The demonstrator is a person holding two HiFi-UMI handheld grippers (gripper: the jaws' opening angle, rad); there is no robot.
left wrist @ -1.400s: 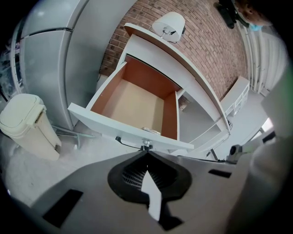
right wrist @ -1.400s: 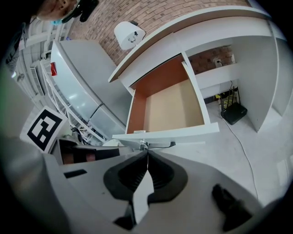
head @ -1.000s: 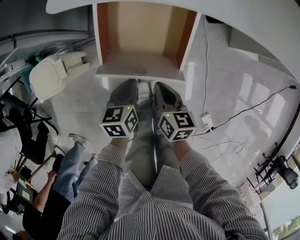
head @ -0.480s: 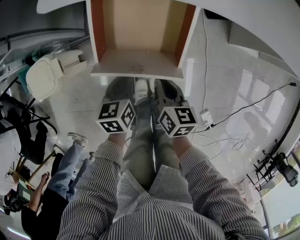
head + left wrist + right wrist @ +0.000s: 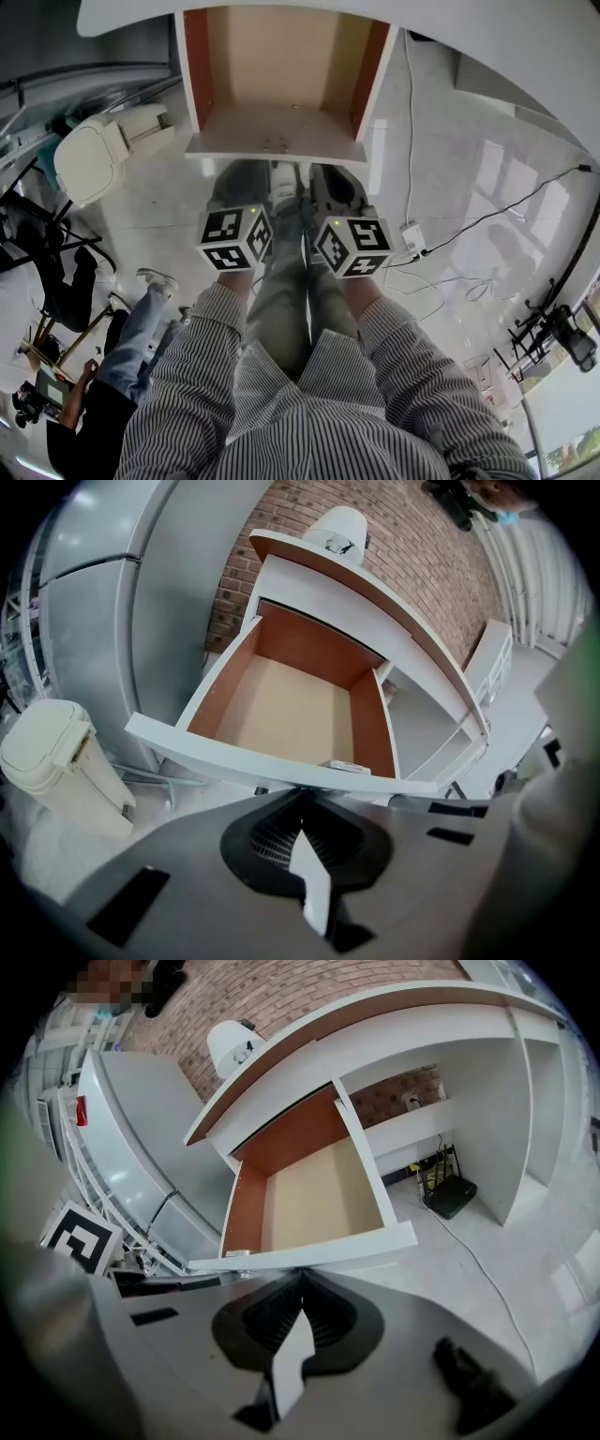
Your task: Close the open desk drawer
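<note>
Left tongs (image 5: 300,795), right tongs (image 5: 300,1275) closed — drawer (image 5: 277,143) pulled out.

Count, as seen:
- Drawer (image 5: 277,143): one.
- Tabletop (image 5: 487,37): one.
- Grippers: two, a left gripper (image 5: 300,794) and a right gripper (image 5: 300,1274), with two fingers on each.
- Marker cubes: two, a left cube (image 5: 234,239) and a right cube (image 5: 353,247).
- Cream lidded bin (image 5: 98,150): one.
- White domed object (image 5: 339,527) on the tabletop: one.
- Black box (image 5: 450,1194) under the desk: one.
- White plug block (image 5: 412,244) on the floor: one.
- Floor cables: one black cable (image 5: 506,211) and one white cable (image 5: 410,122). The thin loops near the block are too tangled to count.
- Seated person (image 5: 103,375): one.
</note>
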